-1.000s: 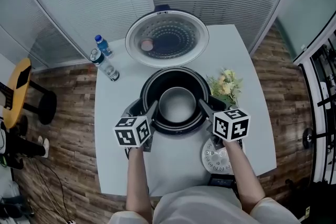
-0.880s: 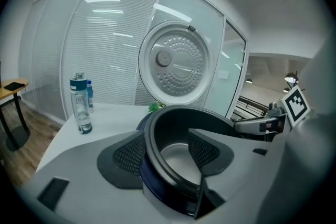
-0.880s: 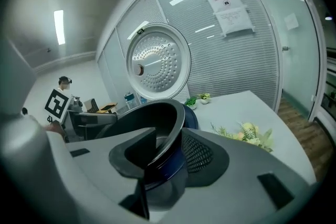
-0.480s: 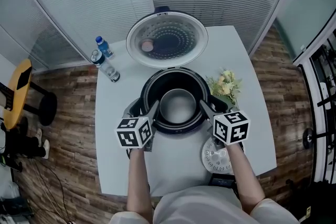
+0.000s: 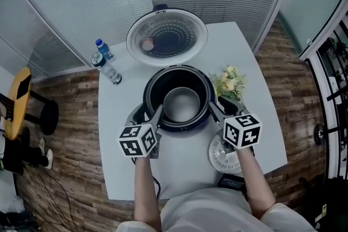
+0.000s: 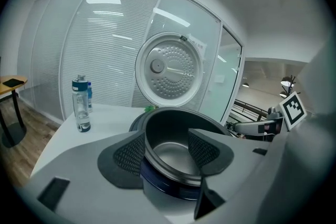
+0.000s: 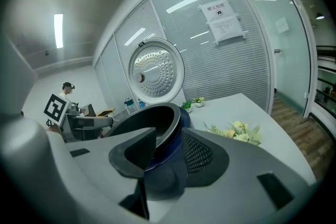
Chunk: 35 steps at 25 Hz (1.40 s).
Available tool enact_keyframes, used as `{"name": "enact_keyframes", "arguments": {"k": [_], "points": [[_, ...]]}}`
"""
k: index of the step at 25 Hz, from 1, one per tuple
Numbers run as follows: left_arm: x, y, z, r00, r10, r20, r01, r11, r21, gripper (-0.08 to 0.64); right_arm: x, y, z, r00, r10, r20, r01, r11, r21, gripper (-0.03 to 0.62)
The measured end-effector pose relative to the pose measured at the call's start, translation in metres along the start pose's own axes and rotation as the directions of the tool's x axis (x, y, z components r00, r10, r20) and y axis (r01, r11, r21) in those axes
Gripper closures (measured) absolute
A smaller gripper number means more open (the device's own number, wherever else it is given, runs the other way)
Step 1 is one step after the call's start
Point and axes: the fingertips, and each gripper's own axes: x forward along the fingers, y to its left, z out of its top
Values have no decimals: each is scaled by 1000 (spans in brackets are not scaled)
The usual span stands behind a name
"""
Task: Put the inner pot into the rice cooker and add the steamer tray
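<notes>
**Pot's in, claws letting go**
Mid-worktop [image 5: 255, 79], the rice cooker [image 5: 148, 96] holds the inner pot [image 5: 181, 106]. The steamer tray [image 5: 223, 155] waits by the near right edge. The left claw [image 5: 158, 114] and right claw [image 5: 212, 110] have just been opening and sit loose around the rim, so I'd lift them straight up.

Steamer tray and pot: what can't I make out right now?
Steamer tray: head view, partly behind the right gripper, whose jaws have just been opening, the pot rim between them; not in either gripper view.
Pot's seating: every view, hidden by the cooker wall.
Wall notice: right gripper view, too small to read.
</notes>
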Motion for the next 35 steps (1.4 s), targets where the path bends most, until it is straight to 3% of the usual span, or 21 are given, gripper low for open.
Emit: {"name": "enact_keyframes", "arguments": {"k": [6,14,19,22,25,35], "points": [[-25,-15,6,997,-53,61,54,999,-8,311,-35,-4,-7,997,-62,45,62,998,12,442],[-53,-50,3,986,-117,116,110,991,70,311,-91,1,-33,987,-137,85,133,990,56,442],[-65,-77,-14,981,-165,105,156,983,93,312,-124,-2,-54,979,-180,91,172,981,91,442],[-76,-97,-18,963,-227,143,215,972,90,318,-140,-7,-69,975,-205,87,195,974,117,442],[-84,-114,-17,937,-295,188,289,956,60,379,-155,-11,-77,969,-230,90,217,967,131,442],[-88,-157,-54,918,-381,111,377,924,56,377,-204,-31,-105,948,-307,88,289,941,175,442]]}}
